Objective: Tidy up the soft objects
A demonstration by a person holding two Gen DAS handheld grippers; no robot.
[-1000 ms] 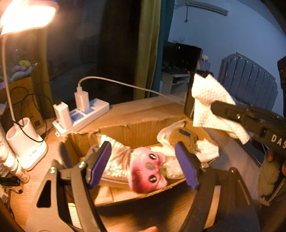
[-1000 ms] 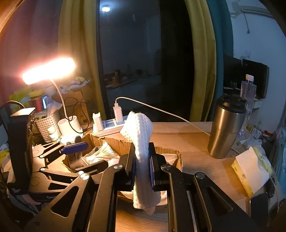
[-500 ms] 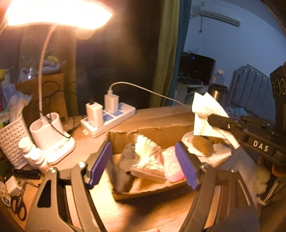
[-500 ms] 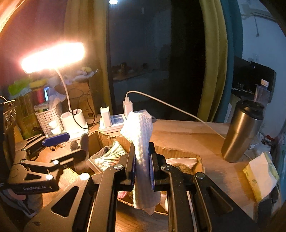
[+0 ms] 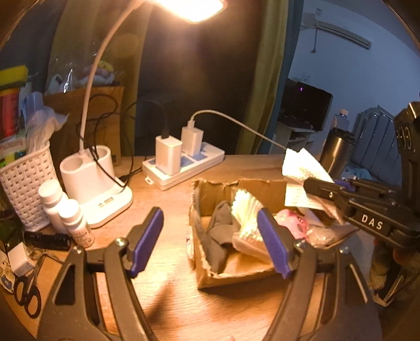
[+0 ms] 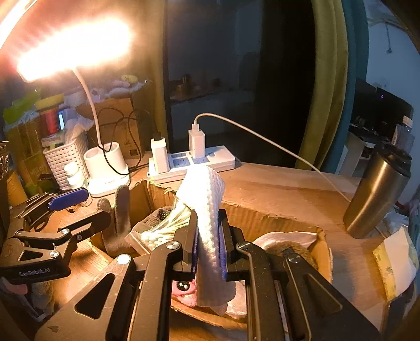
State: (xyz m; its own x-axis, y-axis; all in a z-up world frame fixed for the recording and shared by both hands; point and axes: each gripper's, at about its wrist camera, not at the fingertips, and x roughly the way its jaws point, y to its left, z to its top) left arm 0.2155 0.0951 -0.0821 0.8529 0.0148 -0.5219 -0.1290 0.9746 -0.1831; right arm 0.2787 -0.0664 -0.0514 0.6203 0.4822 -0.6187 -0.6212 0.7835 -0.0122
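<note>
Warm desk lamp (image 5: pixel 189 8) glare blows out the top of both views; the room behind stays dim, fisheye edges curve and darken, shadows fall toward the lower frame.

A bright desk lamp (image 5: pixel 194 9) shone warm yellow light over a wooden table (image 5: pixel 173 286). Its thin white neck curved down into a white stand (image 5: pixel 92 181). Behind the table hung long yellow-green curtains (image 6: pixel 325 86), and between them was a dark window (image 6: pixel 212 65) — it looked like night outside. A white power strip (image 6: pixel 210 160) lay near the back of the table, with two white plugs in it. Off to the right the wall (image 5: pixel 349 70) looked pale blue, with an air conditioner (image 5: pixel 338 32) up high — and a dark screen (image 5: pixel 307 107) below it.
</note>
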